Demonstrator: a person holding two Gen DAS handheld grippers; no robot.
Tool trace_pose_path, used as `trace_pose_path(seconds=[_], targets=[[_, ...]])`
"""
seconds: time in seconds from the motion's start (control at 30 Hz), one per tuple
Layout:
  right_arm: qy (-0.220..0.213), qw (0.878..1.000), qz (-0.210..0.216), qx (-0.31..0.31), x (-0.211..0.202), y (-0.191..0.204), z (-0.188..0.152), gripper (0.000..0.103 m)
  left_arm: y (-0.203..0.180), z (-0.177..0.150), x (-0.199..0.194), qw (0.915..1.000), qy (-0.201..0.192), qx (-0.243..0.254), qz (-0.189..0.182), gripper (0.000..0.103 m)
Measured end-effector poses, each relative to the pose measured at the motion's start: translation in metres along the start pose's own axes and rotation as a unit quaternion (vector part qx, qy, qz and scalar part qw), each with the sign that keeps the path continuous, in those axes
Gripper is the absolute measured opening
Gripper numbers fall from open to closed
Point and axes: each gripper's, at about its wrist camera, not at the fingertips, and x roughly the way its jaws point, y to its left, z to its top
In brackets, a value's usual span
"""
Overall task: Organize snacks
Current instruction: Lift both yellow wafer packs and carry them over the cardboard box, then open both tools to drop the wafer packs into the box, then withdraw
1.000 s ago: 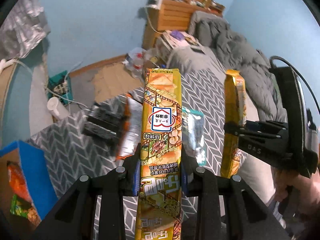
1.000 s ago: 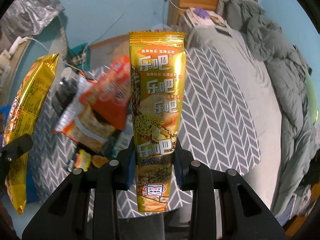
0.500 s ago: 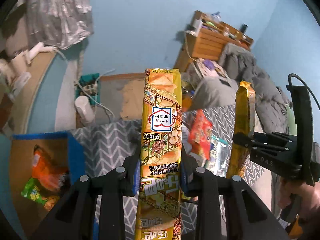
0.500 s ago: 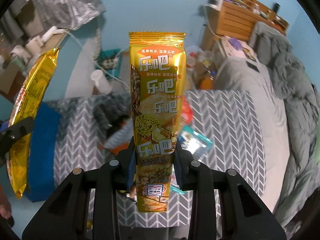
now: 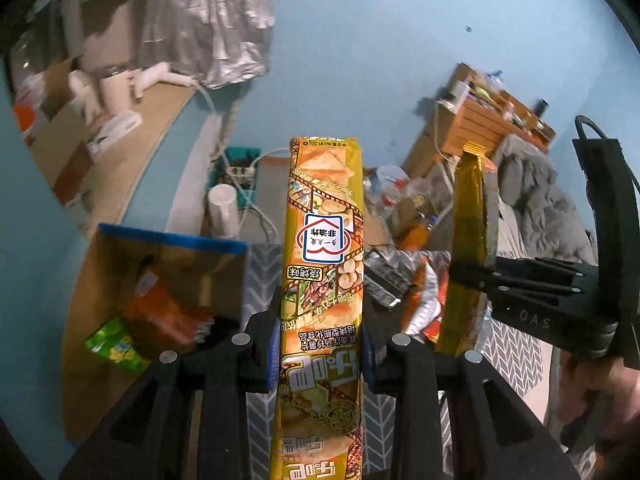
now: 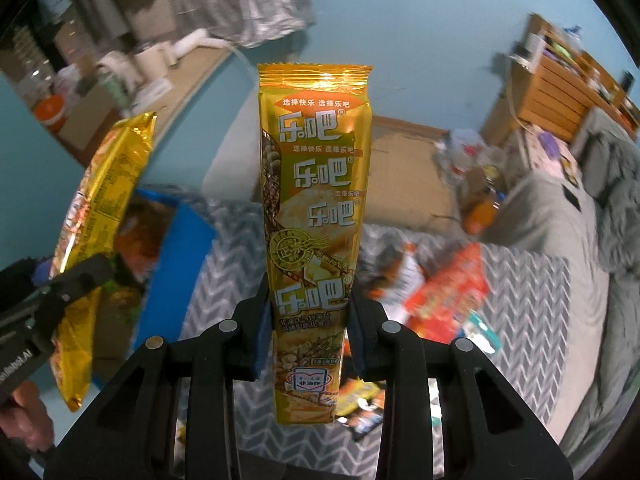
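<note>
Gold snack packet (image 5: 322, 264) between left tongs (image 5: 320, 344)

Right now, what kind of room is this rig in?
Most likely a bedroom. A bed with a rumpled grey duvet sits by light blue walls, a cluttered wooden shelf unit stands at its head, and snack packs lie on a grey chevron cover beside a blue-edged box.
</note>
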Motion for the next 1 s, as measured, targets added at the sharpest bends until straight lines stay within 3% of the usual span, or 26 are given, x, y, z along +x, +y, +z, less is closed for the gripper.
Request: trace_pose_path(seconds=[0.23,0.6,1.0], targets=[[0.003,0.997,0.051,-0.052,0.013,0.064,0.019,0.030,0.042,-0.008,-0.019,0.9984,-0.013,-0.043,0.034,0.031],[0.025,0.988,0.106,-0.113,0.042,0.158,0.034,0.030,0.116,-0.024,-0.042,0.9891,-0.029,-0.112,0.091,0.031],[0.069,0.979,0.133,-0.138,0.082,0.217,0.037,0.030,0.177,-0.047,-0.044,0.9782,-0.023,-0.167,0.121,0.031]])
